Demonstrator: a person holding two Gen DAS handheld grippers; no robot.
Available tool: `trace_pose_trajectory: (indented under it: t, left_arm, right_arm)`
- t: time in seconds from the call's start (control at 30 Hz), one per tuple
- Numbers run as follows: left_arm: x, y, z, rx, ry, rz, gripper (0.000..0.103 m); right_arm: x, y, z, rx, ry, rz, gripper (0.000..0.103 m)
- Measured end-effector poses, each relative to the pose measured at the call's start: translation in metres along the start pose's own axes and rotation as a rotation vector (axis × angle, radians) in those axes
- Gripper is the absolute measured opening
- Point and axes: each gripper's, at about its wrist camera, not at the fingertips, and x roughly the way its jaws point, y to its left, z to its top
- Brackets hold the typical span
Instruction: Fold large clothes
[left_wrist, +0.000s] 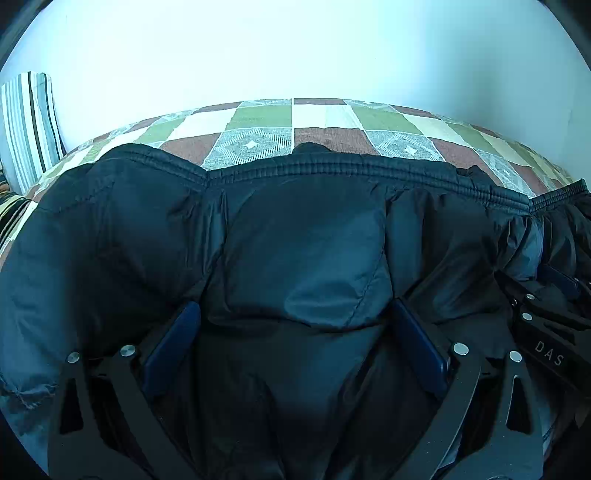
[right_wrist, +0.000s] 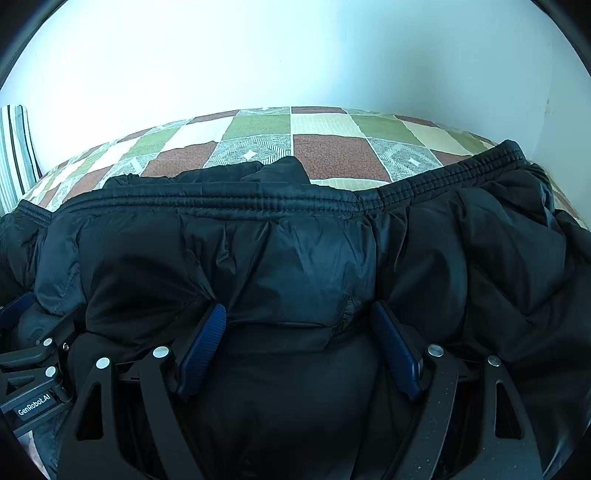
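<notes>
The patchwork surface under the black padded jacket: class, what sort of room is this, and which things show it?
Probably a bedroom. The jacket lies on a patchwork bedspread pushed against a plain white wall, with a striped pillow or cushion standing at the left end.

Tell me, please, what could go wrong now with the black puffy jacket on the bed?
1. The jacket fabric looks slick and thick; both the left gripper and the right gripper stand open around bulges, so a grasp may slip.
2. The elastic hem lies uneven, so the fold may come out crooked on the patchwork cover.
</notes>
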Motion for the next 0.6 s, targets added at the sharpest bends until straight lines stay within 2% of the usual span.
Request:
trace_pose_trajectory:
  t: [0.6]
  left_arm:
    - [0.011,-0.001,0.0,-0.006,0.04,-0.003,0.101]
  right_arm:
    - [0.003,0.005,0.0,-0.019,0.012,-0.033,0.079]
